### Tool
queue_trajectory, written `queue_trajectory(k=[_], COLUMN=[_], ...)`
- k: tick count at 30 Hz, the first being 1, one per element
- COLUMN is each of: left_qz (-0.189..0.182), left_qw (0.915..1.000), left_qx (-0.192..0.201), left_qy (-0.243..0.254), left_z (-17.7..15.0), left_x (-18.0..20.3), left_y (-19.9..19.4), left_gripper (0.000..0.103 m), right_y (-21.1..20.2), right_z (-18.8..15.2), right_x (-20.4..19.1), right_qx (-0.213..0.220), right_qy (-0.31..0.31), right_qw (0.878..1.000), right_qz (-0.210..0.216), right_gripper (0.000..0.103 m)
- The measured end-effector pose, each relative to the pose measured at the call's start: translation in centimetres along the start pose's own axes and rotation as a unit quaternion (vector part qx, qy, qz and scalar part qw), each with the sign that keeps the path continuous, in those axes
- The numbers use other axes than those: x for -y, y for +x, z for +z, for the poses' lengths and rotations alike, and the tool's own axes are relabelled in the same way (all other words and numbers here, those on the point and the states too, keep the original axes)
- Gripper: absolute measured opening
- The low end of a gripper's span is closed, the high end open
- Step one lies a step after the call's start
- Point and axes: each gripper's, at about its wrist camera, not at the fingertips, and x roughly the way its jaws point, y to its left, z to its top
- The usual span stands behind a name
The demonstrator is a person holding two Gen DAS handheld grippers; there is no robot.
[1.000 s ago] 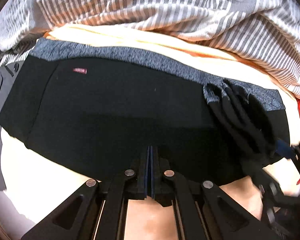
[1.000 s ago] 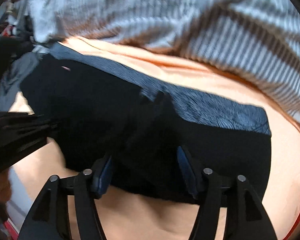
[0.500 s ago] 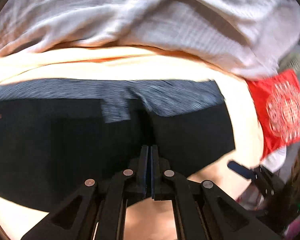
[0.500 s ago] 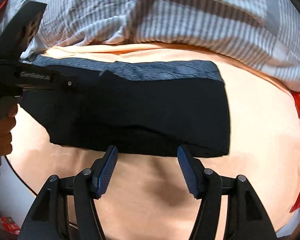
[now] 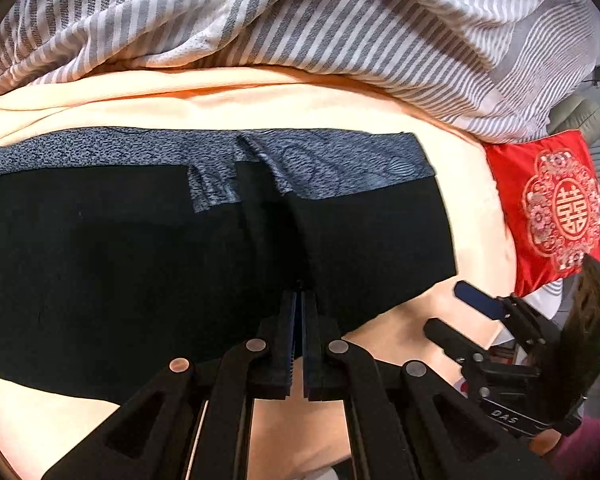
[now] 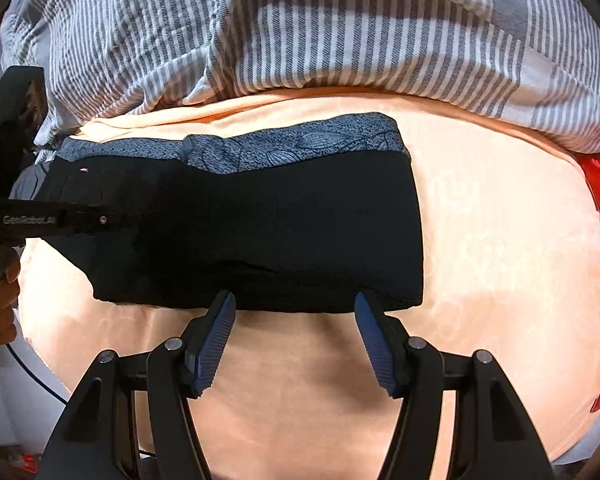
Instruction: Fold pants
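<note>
The black pants (image 5: 120, 264) with a grey patterned waistband (image 5: 324, 160) lie folded on the peach bed sheet (image 5: 260, 104). In the left wrist view my left gripper (image 5: 299, 300) is shut on a raised ridge of black fabric near the pants' near edge. In the right wrist view the pants (image 6: 280, 232) lie flat, and my right gripper (image 6: 296, 312) is open and empty just in front of their near edge. The left gripper (image 6: 52, 220) shows at the left of that view, over the pants.
A grey and white striped blanket (image 5: 300, 20) is bunched along the far side of the bed. A red embroidered cushion (image 5: 556, 208) lies at the right. The right gripper (image 5: 496, 332) shows at the lower right of the left wrist view.
The right gripper let go of the pants and drew back toward the near edge. The left gripper moved right, still pinching the fabric. The bunched pant end now lies flat.
</note>
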Motion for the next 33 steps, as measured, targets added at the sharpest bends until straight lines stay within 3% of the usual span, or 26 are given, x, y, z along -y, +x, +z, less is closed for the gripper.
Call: queue_trajectory(k=[5,9,13,18,19,21,22,27,33], left_qz=[-0.021,0.028,0.041,0.069,0.071,0.069,0.067,0.072,0.045], left_qw=[0.9997,0.9995,0.998,0.9963,0.9959,0.9954,0.995,0.9947,0.997], left_qx=[0.008,0.015,0.044,0.038,0.039,0.043,0.05,0.059,0.057], left_qy=[0.006,0.009,-0.021,-0.035,-0.04,-0.052,-0.055,-0.043,-0.026], left_z=[-0.5,-0.7,-0.9,-1.1,-1.1,-1.2,-1.2,-1.6,-1.3], left_x=[0.8,0.9,-0.2,-1.3,-1.5,-1.8,-1.9,-0.7,1.3], left_y=[-0.7,-0.4,-1.0,-0.7,-0.6,-0.7,-0.9,-0.8,0.5], left_gripper=[0.001,0.001,0.001,0.001,0.004,0.075,0.1,0.102,0.102], right_y=[-0.2,-0.3,-0.2,0.3,0.3,0.2,0.2,0.0,-0.4], right_z=[0.1,0.2,0.2,0.0,0.0,0.0,0.0,0.0,0.1], right_x=[0.2,0.3,0.4,0.4,0.5,0.6,0.7,0.9,1.4], right_qx=[0.002,0.001,-0.001,0.0,0.0,0.0,0.001,0.004,0.009], right_qy=[0.004,0.004,0.01,0.013,0.015,0.019,0.02,0.019,0.026], right_qw=[1.0,1.0,1.0,1.0,1.0,1.0,1.0,1.0,0.999], right_qz=[0.013,0.017,0.022,0.021,0.022,0.023,0.023,0.024,0.021], right_gripper=[0.066,0.066,0.066,0.066,0.066,0.066,0.066,0.066,0.066])
